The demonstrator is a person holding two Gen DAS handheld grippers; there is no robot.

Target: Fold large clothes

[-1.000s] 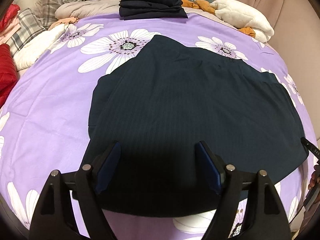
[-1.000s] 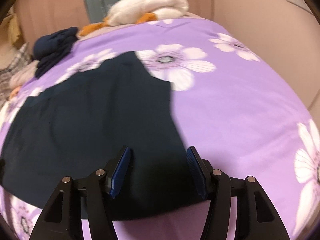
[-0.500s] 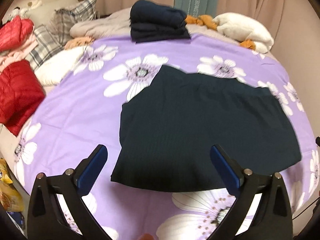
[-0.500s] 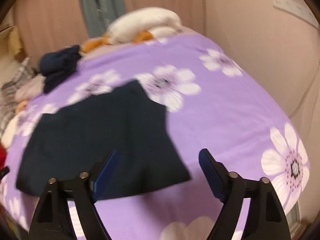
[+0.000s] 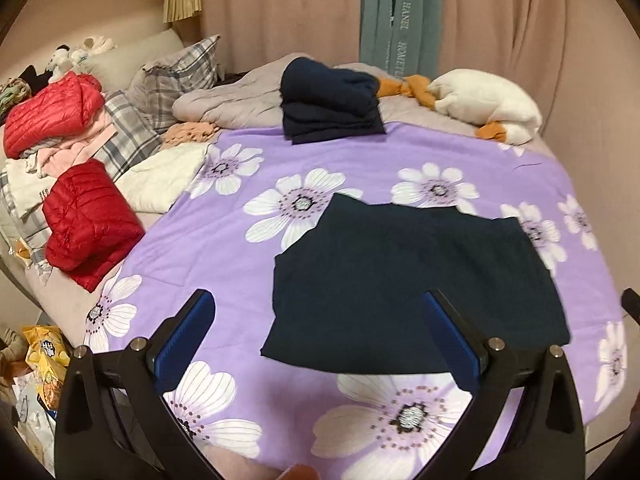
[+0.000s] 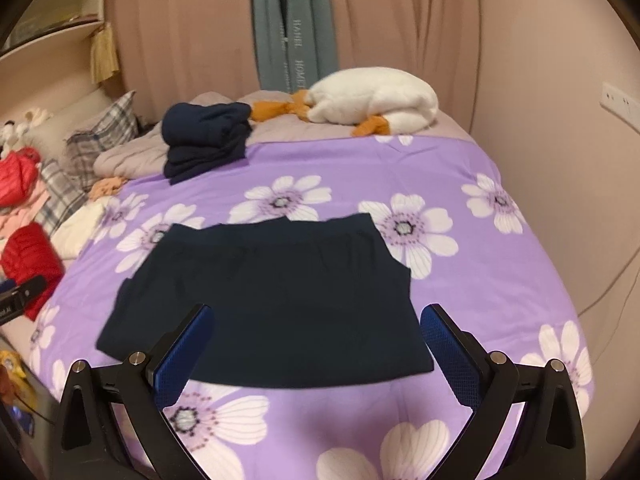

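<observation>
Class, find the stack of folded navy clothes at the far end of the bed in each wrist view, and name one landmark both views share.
Left wrist view: the stack of folded navy clothes sits top centre, beyond the flat navy garment.
Right wrist view: the stack sits upper left of centre.
Shared landmark: the white plush goose, right of the stack in both.

The teal hanging cloth [image 5: 400, 16] bears vertical white lettering reading "HANEL" and, partly legible, "HOMETE".
</observation>
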